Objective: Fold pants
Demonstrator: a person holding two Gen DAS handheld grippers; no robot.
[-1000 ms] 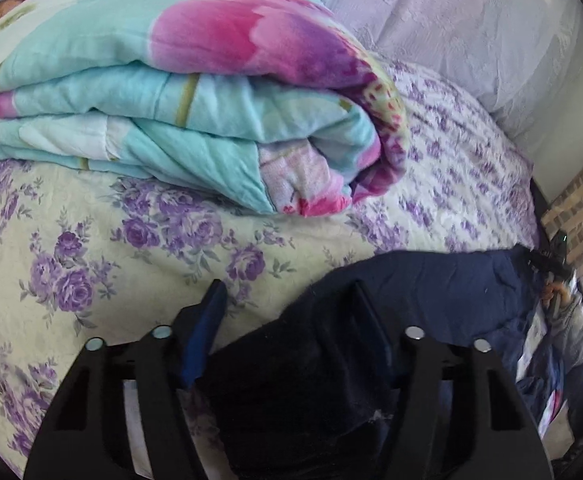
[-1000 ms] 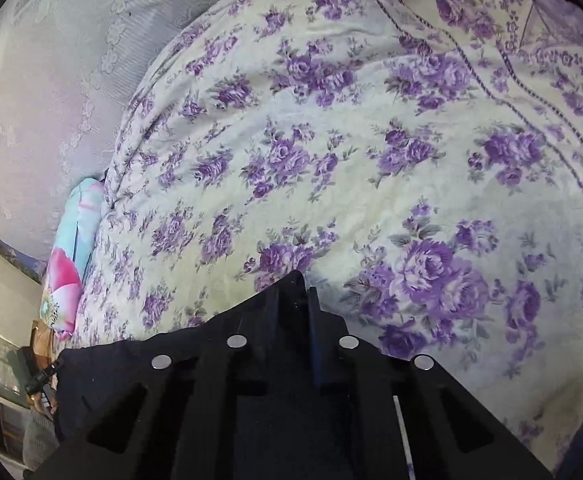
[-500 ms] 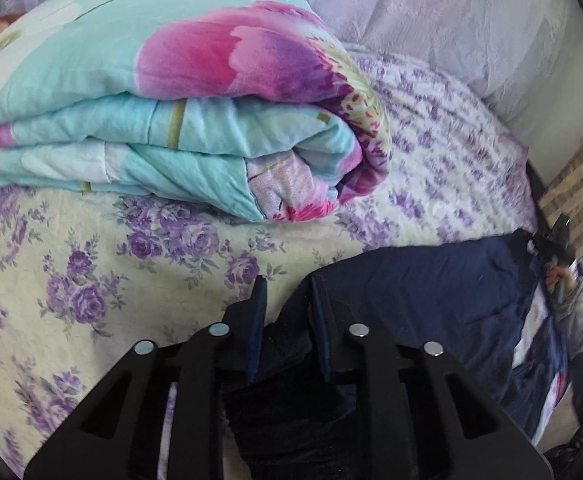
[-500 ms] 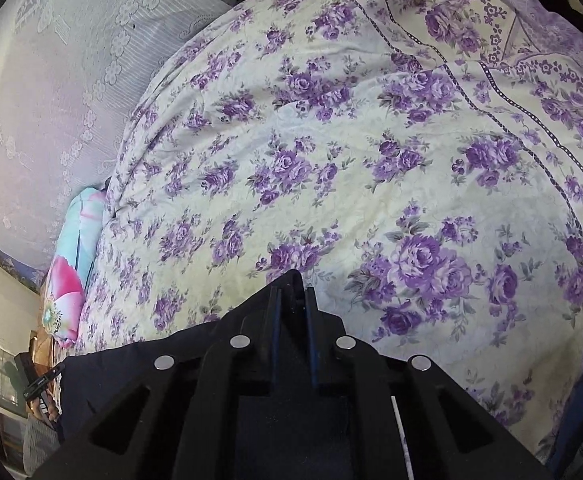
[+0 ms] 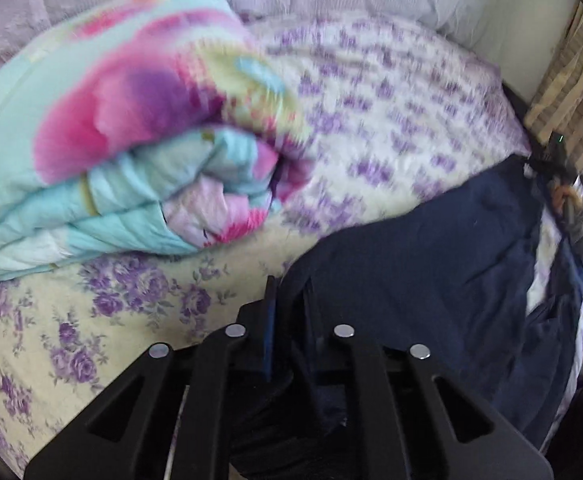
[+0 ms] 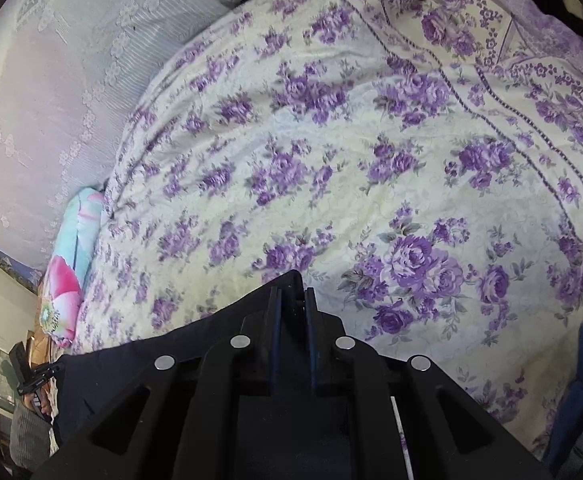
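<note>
pants (image 5: 431,264) dark navy, rumpled, pinched in both grippers on the bedspread (image 6: 371,160).

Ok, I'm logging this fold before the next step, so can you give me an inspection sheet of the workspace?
Surface: bed with a purple-flowered bedspread, mostly bare.
Job's things: dark blue pants lying at the near edge, partly lifted.
Clutter: folded turquoise and pink quilt resting on the bed; pillows at the head.
Tongs: left tongs have just been closing and now pinch the pants cloth; right tongs shut on the pants edge.
Cables: nothing seen.
Surroundings: striped curtain beside the bed; the left view is blurred.
</note>
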